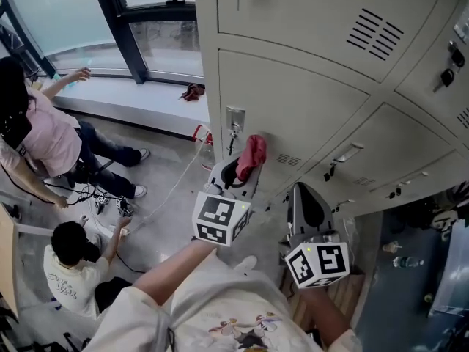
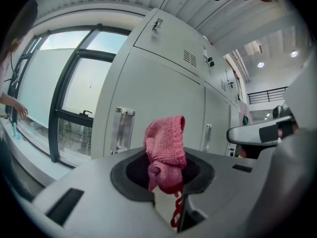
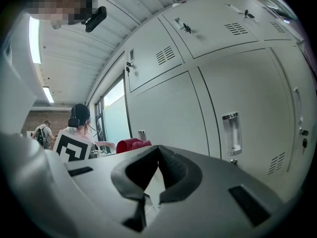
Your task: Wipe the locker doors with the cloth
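The left claw [image 2: 166,181] is clamped on a pink cloth [image 2: 166,145], which bunches up above the jaws with a strand hanging down between them. Just behind it stands a pale locker door [image 2: 153,90] with a metal handle [image 2: 122,131] near its left edge. A window [image 2: 62,95] fills the far left.
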Tool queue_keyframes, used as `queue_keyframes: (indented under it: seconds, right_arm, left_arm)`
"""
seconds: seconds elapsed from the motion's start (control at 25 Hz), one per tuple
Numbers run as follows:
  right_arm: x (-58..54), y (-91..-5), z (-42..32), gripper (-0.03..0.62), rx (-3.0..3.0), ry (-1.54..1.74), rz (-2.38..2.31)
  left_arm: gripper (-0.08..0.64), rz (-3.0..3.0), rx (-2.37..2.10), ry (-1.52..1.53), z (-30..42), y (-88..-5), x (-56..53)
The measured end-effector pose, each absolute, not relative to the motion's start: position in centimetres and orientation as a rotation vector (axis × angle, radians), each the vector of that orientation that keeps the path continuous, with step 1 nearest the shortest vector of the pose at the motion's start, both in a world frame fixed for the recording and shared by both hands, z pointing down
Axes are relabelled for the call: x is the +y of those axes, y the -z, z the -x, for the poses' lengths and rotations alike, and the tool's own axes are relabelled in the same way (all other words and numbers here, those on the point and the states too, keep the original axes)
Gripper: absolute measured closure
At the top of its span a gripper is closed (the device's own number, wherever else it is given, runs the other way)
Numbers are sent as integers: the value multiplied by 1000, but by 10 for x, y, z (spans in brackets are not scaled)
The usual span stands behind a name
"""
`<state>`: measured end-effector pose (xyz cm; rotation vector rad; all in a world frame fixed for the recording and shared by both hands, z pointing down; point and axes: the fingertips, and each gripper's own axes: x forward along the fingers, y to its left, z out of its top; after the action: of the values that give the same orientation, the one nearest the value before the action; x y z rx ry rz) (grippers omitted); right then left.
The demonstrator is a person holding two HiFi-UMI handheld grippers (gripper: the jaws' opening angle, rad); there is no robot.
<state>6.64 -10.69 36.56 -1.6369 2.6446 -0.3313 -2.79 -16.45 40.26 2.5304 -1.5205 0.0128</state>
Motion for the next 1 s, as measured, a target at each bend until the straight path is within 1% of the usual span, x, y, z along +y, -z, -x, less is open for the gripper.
queue_keyframes:
  seconds: [0.56,0.8,1.0]
  right_arm:
    - [-117,-362,-4,586,2710,316,1542]
    - [-124,-366,6,586,2716,323,1552]
    - [-130,-368,4,586,2707,328,1589]
  left_arm:
    - [462,-2455,-1647,8,99,-397,-180]
    - [462,-2434,-1682,-22,119,-408,-199]
    - [462,-2450,-1677,-38,117,-415,-211]
